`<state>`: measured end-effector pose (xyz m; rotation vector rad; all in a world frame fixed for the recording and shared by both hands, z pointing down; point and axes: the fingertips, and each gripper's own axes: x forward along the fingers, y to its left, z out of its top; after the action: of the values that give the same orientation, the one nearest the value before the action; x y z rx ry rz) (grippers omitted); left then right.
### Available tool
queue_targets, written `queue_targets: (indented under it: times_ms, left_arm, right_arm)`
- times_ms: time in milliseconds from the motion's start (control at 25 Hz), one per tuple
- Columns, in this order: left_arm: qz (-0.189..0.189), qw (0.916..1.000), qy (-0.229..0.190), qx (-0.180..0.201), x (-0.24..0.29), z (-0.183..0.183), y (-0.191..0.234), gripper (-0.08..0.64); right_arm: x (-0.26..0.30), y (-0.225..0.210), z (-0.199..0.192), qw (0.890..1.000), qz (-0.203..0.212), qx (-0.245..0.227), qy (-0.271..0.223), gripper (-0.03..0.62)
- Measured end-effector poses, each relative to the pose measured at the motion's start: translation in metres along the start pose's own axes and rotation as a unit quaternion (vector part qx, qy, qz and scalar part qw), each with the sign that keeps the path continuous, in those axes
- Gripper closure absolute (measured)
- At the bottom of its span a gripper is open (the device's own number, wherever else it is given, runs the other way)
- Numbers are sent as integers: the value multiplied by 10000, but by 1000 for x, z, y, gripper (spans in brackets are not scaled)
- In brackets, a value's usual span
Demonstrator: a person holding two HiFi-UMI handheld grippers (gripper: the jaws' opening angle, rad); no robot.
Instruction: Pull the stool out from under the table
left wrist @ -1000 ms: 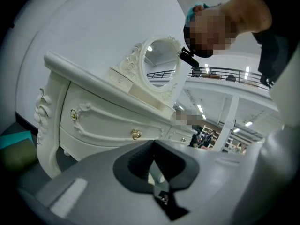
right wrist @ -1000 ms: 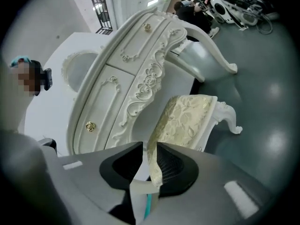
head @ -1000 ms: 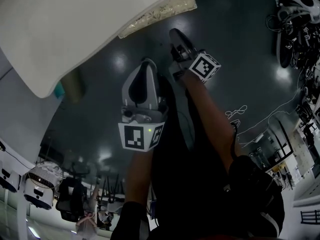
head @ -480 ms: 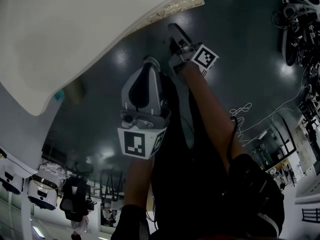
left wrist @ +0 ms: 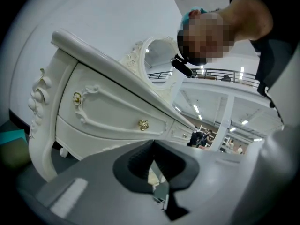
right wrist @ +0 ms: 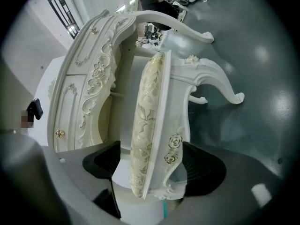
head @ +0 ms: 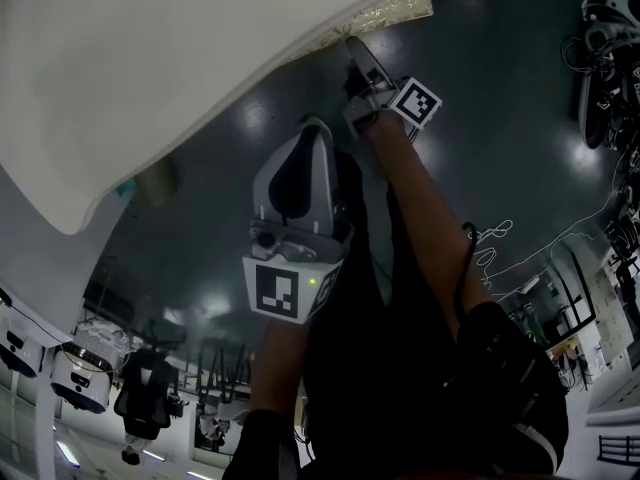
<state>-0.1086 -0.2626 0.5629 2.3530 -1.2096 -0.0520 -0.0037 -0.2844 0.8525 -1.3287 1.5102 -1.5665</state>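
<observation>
The stool (right wrist: 150, 125), with a white carved frame and a cream floral cushion, stands partly under the white dressing table (right wrist: 93, 64). In the head view only its cushion edge (head: 385, 10) shows beside the table (head: 150, 68). My right gripper (right wrist: 154, 170) straddles the stool's seat edge. Its jaws are opening and the left pad (right wrist: 105, 165) stands clear of the cushion. From above, that right gripper (head: 358, 53) reaches to the stool. My left gripper (head: 315, 133) hangs nearer me, shut and empty, and in its own view the left gripper (left wrist: 152, 149) points at the table's drawer front (left wrist: 103, 111).
Dark glossy floor (head: 480, 148) spreads to the right of the stool. A white cable (head: 500, 243) trails over it, and equipment (head: 605, 38) is piled at the far right. A teal object (head: 125, 186) lies by the table's leg. My dark trousers (head: 400, 348) fill the lower middle.
In the head view both grippers have shifted up and a little right. The table edge and the stool cushion have slid right, and the table covers more of the frame.
</observation>
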Motion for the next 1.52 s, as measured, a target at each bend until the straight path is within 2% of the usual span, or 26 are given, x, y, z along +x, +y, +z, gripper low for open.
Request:
queue_targets:
  times_ms: [320, 840, 1120, 1240, 1520]
  left_arm:
    - [59, 10000, -68, -22, 0, -4, 8, 551]
    - [81, 9999, 1, -78, -6, -9, 22, 551]
    - [105, 9999, 7, -133, -9, -11, 29, 551]
    - [102, 9998, 64, -182, -9, -14, 28, 551]
    - [113, 9997, 56, -200, -9, -16, 28, 551]
  right_arm:
    - [18, -14, -8, 9996, 97, 203, 164, 91]
    - [42, -22, -10, 9981, 190, 575, 55, 75]
    - [52, -22, -15, 9961, 575, 644, 195, 43]
    - [54, -20, -15, 9951, 689, 677, 209, 43]
    - [51, -23, -17, 9952, 630, 735, 136, 75]
